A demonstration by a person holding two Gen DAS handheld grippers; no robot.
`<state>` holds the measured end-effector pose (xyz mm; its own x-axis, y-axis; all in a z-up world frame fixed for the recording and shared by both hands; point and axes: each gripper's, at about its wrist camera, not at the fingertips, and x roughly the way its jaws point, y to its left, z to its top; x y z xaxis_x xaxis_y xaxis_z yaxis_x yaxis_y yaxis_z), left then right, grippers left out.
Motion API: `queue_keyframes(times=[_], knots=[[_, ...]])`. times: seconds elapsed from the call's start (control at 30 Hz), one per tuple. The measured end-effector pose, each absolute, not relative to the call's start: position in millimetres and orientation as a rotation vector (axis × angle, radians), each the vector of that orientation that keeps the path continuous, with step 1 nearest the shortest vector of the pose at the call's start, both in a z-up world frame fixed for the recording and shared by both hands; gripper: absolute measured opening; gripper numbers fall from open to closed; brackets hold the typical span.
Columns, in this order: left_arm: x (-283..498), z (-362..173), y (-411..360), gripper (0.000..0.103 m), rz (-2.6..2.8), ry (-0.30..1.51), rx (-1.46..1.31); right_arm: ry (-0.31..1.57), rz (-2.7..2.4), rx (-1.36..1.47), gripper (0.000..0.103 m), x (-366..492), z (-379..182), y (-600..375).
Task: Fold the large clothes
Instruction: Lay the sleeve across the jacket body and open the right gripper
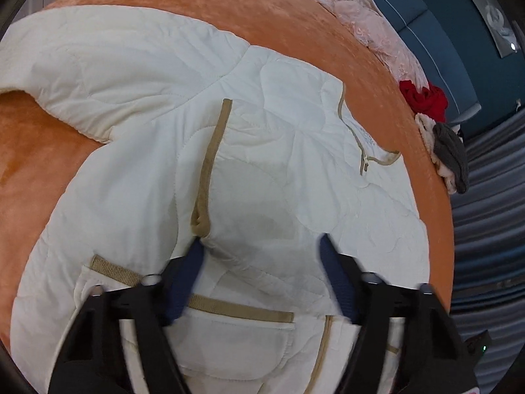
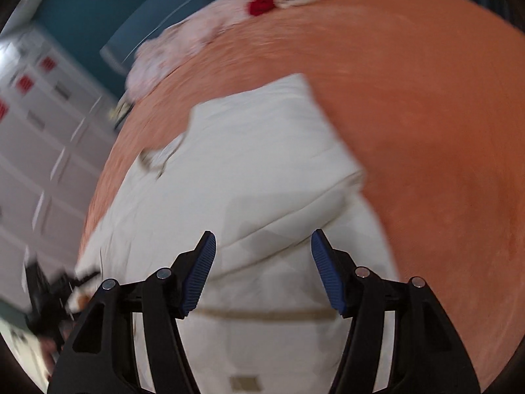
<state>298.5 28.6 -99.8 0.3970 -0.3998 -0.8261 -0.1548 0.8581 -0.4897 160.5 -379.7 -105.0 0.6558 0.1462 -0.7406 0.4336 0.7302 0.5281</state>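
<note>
Lying spread on the orange bed [image 1: 328,26], the white jacket [image 1: 262,164] has one sleeve out to the side. Both the left hand-held gripper [image 1: 261,246] and the right hand-held gripper [image 2: 262,246] hover over it, jaws apart, holding nothing. Pinching only the slick top layer could drag the jacket crooked.

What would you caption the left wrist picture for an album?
Open left tongs hover over a cream quilted jacket spread on an orange bedspread.
</note>
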Motion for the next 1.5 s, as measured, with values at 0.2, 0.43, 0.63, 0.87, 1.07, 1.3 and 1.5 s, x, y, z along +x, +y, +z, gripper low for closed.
queue_keyframes(times=[0.2, 0.43, 0.63, 0.87, 1.07, 1.3, 1.5], knots=[[307, -71, 32, 0.003, -0.209, 1.081, -0.444, 0.83, -0.204, 0.92, 0.044, 181, -125, -417], [303, -46, 45, 0.003, -0.156, 0.98, -0.336, 0.785, -0.223, 0.671, 0.012, 194, -82, -387], [293, -117, 28, 0.004, -0.073, 1.095, -0.16, 0.958, -0.297, 0.438, 0.013, 219, -121, -368], [283, -116, 18, 0.017, -0.032, 1.045, -0.031, 0.891, -0.327, 0.404, 0.024, 192, -87, -362], [263, -61, 33, 0.033, -0.011, 0.95, -0.074, 0.82, -0.227, 0.332, 0.033, 176, -52, -317], [273, -65, -17, 0.034, -0.111, 0.975, -0.103, 0.894, -0.066, 0.217, 0.032, 229, -73, -243], [281, -119, -43, 0.034, -0.111, 1.041, -0.063, 0.96, -0.068, 0.165, 0.032, 239, -121, -223]])
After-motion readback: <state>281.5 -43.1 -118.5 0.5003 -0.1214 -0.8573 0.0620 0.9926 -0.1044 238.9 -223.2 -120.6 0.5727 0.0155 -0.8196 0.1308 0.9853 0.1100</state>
